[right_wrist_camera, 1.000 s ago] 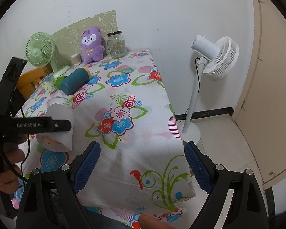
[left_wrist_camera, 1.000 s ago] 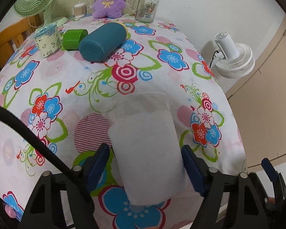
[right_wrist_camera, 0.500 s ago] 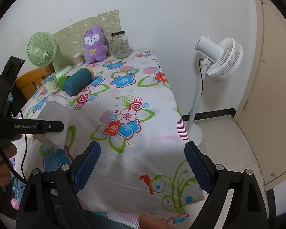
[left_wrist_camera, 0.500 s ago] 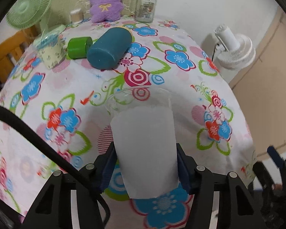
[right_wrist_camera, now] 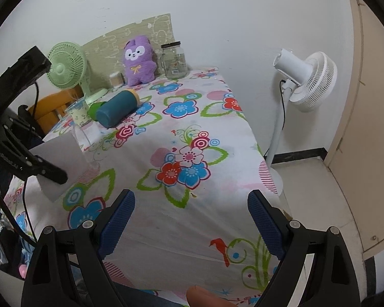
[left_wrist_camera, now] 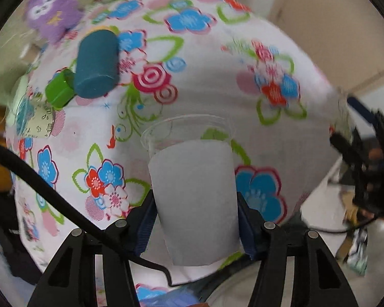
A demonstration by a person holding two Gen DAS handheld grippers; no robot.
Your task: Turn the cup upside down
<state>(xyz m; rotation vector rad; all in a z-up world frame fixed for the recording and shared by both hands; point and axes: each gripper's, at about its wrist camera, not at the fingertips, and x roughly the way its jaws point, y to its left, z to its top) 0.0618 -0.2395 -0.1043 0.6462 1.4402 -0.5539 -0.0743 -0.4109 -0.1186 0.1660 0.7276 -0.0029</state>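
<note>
clamping cup [left_wrist_camera: 194, 199] in left gripper [left_wrist_camera: 195, 221], base cropped, right gripper [right_wrist_camera: 192, 226] wide

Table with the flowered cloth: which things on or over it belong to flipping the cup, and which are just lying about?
Job in hand:
clear plastic cup with a white paper sleeve
left claw, shut on it

Lying about:
teal cylindrical bottle on its side
green cap
purple plush toy
glass jar with a black lid
small patterned cup
green desk fan
</note>
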